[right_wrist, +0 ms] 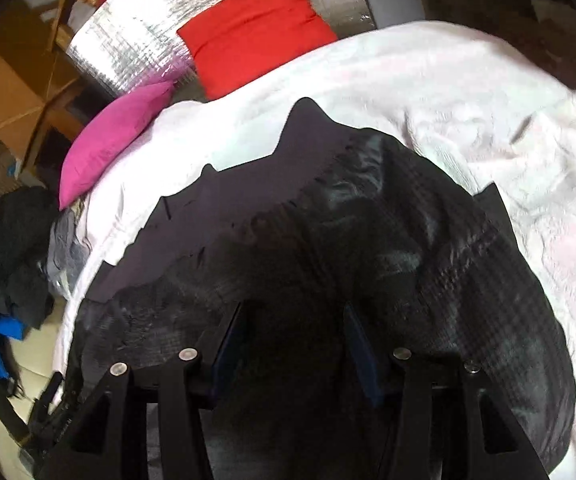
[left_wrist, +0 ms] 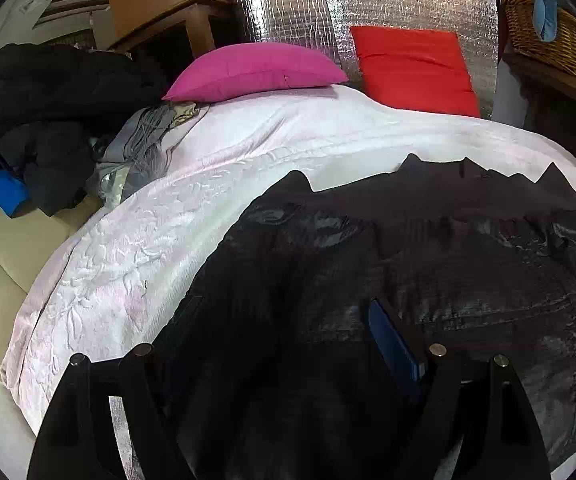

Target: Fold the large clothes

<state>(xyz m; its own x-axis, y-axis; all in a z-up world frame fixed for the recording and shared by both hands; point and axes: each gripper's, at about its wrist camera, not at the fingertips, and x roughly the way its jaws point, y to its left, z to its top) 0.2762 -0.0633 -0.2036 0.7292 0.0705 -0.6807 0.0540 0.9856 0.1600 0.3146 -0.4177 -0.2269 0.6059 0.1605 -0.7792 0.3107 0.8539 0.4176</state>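
2 grippers over the black garment (left_wrist: 428,264): left gripper (left_wrist: 284,344) spread wide, right gripper's (right_wrist: 292,340) grip unclear.

Blk shiny garment (left_wrist: 428,280) spread flat on white bedcover (left_wrist: 248,160).

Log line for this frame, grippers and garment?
stage: pre-grasp | left gripper: open above black garment | right gripper: open above it | garment: spread on white bedspread
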